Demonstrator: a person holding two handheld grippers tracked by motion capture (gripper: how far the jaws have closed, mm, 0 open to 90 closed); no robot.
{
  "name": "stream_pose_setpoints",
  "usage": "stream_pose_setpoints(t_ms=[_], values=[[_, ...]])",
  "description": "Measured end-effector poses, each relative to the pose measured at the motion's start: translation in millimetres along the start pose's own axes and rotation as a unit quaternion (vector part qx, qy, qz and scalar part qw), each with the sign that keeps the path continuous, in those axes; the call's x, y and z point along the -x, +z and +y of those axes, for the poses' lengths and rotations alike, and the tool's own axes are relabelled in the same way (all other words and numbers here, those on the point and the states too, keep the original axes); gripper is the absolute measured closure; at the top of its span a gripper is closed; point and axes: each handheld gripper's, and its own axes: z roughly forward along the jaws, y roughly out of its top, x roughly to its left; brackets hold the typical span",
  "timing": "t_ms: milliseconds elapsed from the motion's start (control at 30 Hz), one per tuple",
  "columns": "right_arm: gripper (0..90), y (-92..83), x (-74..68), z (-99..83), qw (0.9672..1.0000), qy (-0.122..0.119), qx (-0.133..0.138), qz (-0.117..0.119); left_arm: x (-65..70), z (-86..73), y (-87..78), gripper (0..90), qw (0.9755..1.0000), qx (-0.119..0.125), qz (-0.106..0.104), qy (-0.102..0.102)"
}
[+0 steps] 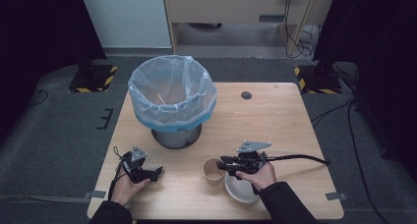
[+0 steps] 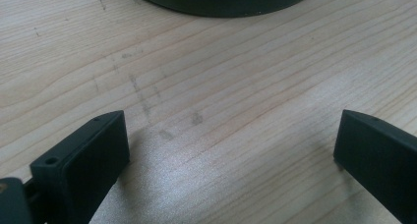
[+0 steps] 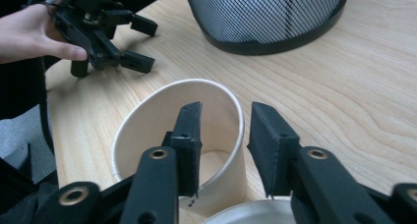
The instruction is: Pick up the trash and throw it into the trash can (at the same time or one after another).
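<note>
Cup beside bin: right gripper straddles rim wall, apparently unclamped; close squarely. Left gripper open, empty.

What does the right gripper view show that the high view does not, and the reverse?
Right gripper view: the right gripper has its jaws astride the wall of the paper cup, one inside, one outside, pads not yet pressing; the bin has a black mesh wall. High view: the plastic bag lining the bin, the whole table, the floor. Both: paper cup, bin, white bowl, and the open left gripper.
</note>
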Motion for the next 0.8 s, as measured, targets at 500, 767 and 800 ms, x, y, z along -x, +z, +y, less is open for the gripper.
stream_pose_setpoints(t_ms=[500,767,800], values=[[84.1,3.5,1.4,0.2,0.9996,0.018,-0.014,-0.018,0.1,0.0,0.1,0.0,1.0,0.0,0.0,-0.001],[84.6,-3.3,2.2,7.0,0.9995,0.024,0.01,-0.017,0.1,0.0,0.1,0.0,1.0,0.0,0.0,-0.001],[84.7,-4.3,2.6,8.1,0.9995,0.023,0.016,-0.018,0.1,0.0,0.1,0.0,1.0,0.001,0.0,-0.001]])
